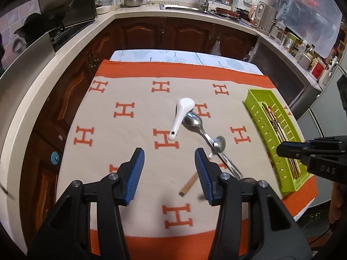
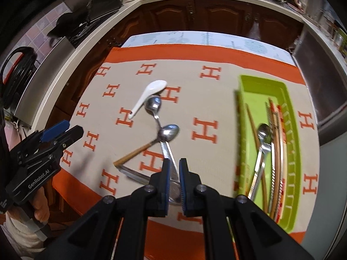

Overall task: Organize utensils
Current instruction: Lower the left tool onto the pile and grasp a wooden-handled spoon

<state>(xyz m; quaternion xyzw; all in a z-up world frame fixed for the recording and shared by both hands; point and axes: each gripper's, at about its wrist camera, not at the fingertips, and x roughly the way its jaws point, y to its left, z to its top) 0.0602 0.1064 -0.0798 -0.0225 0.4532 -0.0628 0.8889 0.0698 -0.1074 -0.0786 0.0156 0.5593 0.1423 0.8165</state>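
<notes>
On the orange-and-beige H-patterned cloth (image 1: 130, 91) lie a white ceramic spoon (image 1: 181, 117), a metal spoon (image 1: 194, 119) and a wooden-handled spoon (image 1: 220, 143) crossing its handle. My left gripper (image 1: 169, 151) hovers open just short of them, nothing between its fingers. The green tray (image 1: 251, 99) at the right holds chopsticks and a metal spoon (image 2: 263, 134). My right gripper (image 2: 174, 166) is all but shut, holding nothing, above the metal spoon's handle (image 2: 164, 149), left of the tray (image 2: 260, 80). Another metal utensil (image 2: 130, 173) lies partly hidden beneath its fingers.
The table stands in a kitchen with brown cabinets (image 1: 184, 32) behind, a white counter (image 1: 65, 54) and stove at the left, and a sink at the back. A grey appliance (image 2: 321, 75) stands close at the right. A hand (image 2: 41, 203) holds the left gripper (image 2: 69, 127).
</notes>
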